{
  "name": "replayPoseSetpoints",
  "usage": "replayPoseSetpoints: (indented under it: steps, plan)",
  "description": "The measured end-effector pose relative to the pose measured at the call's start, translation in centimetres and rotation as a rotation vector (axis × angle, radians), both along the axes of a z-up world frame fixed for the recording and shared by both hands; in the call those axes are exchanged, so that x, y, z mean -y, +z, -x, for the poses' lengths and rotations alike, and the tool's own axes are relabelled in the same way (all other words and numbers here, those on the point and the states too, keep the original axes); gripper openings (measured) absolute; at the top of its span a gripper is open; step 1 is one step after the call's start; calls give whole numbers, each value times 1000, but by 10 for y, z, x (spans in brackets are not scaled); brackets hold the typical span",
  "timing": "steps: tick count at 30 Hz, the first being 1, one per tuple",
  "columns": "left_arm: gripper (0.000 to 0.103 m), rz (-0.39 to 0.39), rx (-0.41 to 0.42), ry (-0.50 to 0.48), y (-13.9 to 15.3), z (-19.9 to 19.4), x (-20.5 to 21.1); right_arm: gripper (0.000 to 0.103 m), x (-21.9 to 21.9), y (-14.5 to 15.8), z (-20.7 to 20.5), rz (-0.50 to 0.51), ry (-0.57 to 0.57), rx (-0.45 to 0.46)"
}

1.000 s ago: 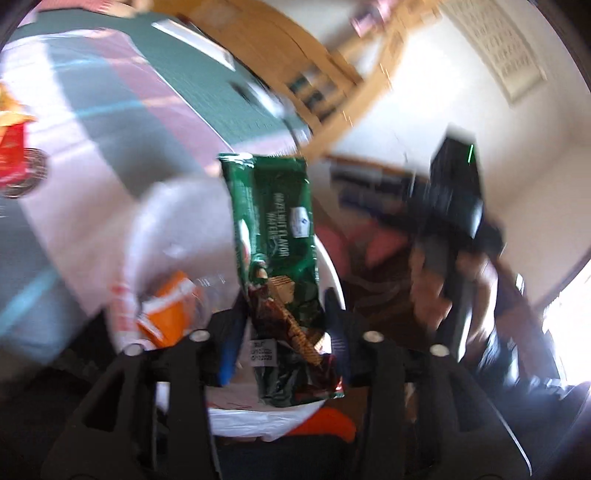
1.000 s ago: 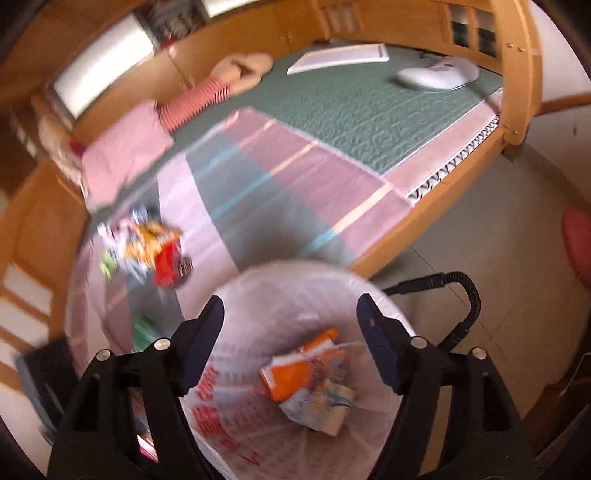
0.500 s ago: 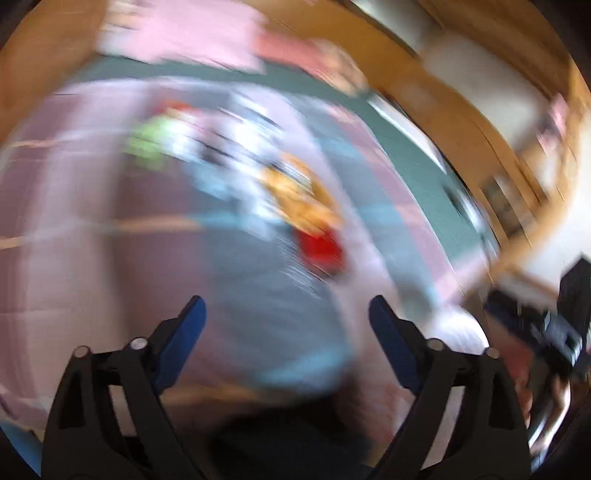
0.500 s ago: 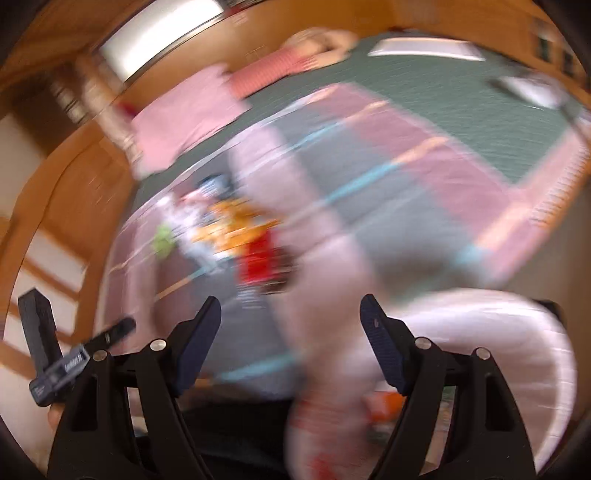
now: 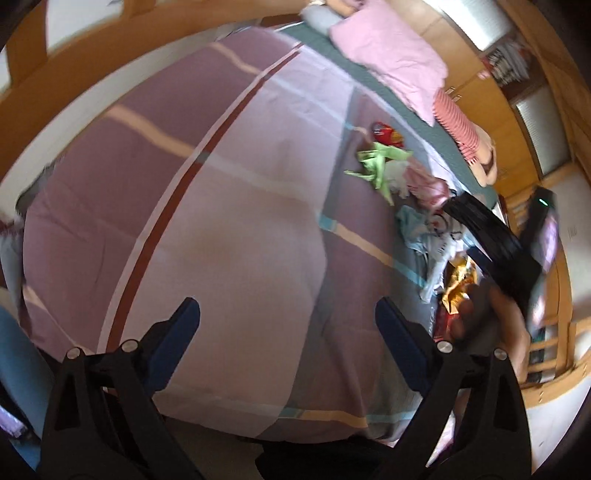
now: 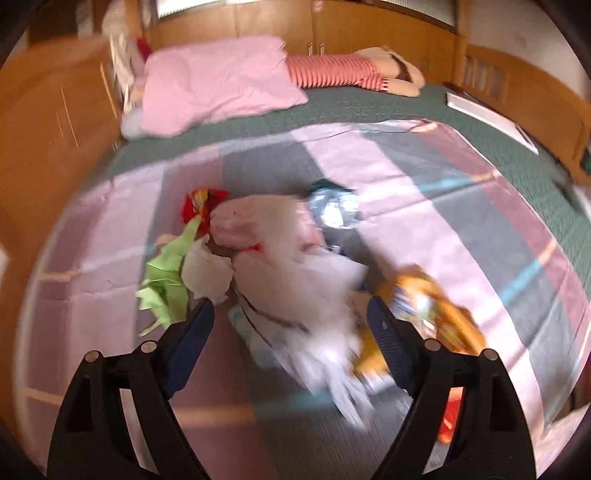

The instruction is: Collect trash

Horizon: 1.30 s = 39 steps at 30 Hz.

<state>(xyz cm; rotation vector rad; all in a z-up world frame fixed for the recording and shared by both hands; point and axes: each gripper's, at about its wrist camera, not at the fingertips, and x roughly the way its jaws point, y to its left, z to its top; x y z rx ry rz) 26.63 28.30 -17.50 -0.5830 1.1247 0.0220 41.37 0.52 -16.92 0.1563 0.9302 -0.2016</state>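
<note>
Trash heap on striped pink-grey bedsheet [image 6: 424, 177] motion-blurred; items overlap, edges hard to separate. Crumpled translucent white plastic bag [image 6: 295, 258] at centre, partly covering folded green paper [image 6: 166, 280] at left, crinkled red wrapper [image 6: 199, 203] far left, orange foil packet [image 6: 436, 314] right. Right gripper [image 6: 290, 321] jaws opening, nothing clamped, bag's near end between tips. Left gripper [image 5: 288, 321] jaws released, wide, over bare sheet; heap at its right.

1. Home bedroom: wide bed [image 6: 369, 107] with green quilted cover and a striped sheet [image 5: 229, 206].
2. Pink pillow [image 6: 218, 88] at the far end.
3. Wooden bed frame [image 6: 55, 122], wood cabinets [image 6: 332, 29] behind.
</note>
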Motion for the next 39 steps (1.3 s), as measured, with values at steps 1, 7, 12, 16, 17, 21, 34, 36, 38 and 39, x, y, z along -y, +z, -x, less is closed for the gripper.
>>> replayPoseSetpoints:
  steps: [1, 7, 12, 16, 17, 21, 34, 36, 38, 39]
  plan:
    - [95, 10, -11, 19, 1, 4, -7, 77, -2, -4, -4, 22, 12, -5]
    - [95, 58, -3, 165, 6, 9, -34, 28, -12, -9, -3, 0, 95, 7]
    - [95, 51, 9, 251, 7, 15, -45, 28, -15, 16, 31, -174, 150, 50]
    - [95, 60, 20, 325, 8, 22, -59, 28, -34, 29, 65, -368, 289, 25]
    - [95, 62, 21, 337, 8, 23, -61, 28, -42, 26, 71, -400, 335, -3]
    - [95, 68, 17, 395, 6, 29, -74, 28, -72, -7, 80, -594, 479, -202]
    - [95, 112, -28, 356, -5, 28, -67, 76, -1, 25, 63, -464, 181, 24]
    - [95, 127, -27, 339, -4, 28, -64, 76, 5, 14, 52, -441, 130, -9]
    - [95, 129, -24, 328, -3, 29, -61, 76, 0, 5, 32, -361, 125, -29]
    - [95, 124, -21, 320, -3, 29, -59, 76, -6, -1, 18, -270, 134, -38]
